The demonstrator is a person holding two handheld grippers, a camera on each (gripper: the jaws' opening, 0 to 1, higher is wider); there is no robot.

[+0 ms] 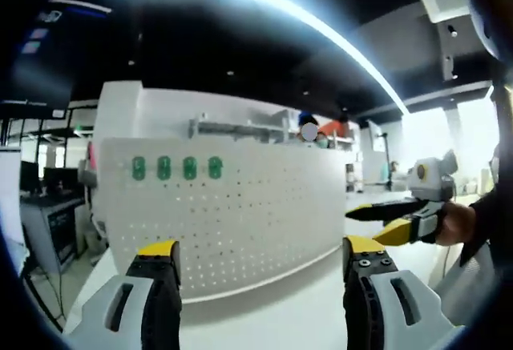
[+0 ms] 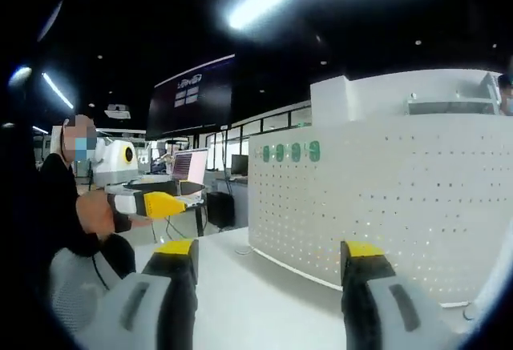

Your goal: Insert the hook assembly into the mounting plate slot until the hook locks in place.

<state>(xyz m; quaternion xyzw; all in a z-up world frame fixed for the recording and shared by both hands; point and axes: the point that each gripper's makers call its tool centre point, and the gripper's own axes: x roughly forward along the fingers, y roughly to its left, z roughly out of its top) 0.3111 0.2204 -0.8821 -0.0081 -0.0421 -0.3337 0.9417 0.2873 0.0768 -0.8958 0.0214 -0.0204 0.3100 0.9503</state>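
Four green hooks (image 1: 176, 167) sit in a row near the top left of the upright white pegboard (image 1: 240, 222), which stands on the white surface (image 1: 280, 318). The left hand-held gripper (image 1: 260, 258) faces the board, jaws wide and empty; the right hand-held gripper (image 2: 268, 258) is likewise wide and empty. A laptop (image 2: 189, 166) and a person (image 2: 72, 198) are well off beside the board

The board (image 1: 240, 214) is white with rows of little dots all over it, and four green hooks (image 1: 176, 167) sit in a line near its top. The table (image 1: 264, 318) is white too. The left gripper (image 1: 260, 274) is grey and black with yellow tips, and the right gripper (image 2: 268, 274) has the same grey, black and yellow.
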